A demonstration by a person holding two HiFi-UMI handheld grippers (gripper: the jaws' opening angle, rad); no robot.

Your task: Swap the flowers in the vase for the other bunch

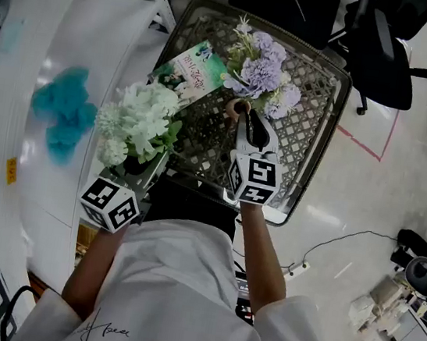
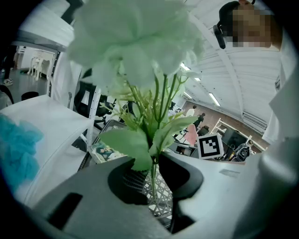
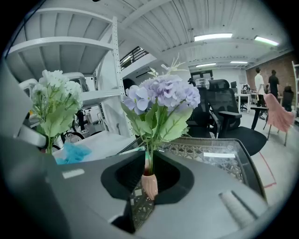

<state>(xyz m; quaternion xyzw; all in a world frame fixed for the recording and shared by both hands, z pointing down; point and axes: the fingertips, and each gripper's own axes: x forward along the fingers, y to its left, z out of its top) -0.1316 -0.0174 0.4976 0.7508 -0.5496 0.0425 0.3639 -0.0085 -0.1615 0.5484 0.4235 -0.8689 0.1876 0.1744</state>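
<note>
Left tool (image 2: 153,163) clamps the white bunch (image 1: 138,120) by its stems; right tool (image 3: 148,163) pinches the pink vase (image 3: 149,184) holding the purple bunch (image 1: 263,70).

We see our left gripper (image 2: 155,162) pinching the thin green stems of the pale white bunch (image 2: 135,46), its blooms upright above the jaws. A woven lattice top (image 2: 163,198) shows beneath, and a blue tuft (image 2: 16,149) sits at far left.
</note>
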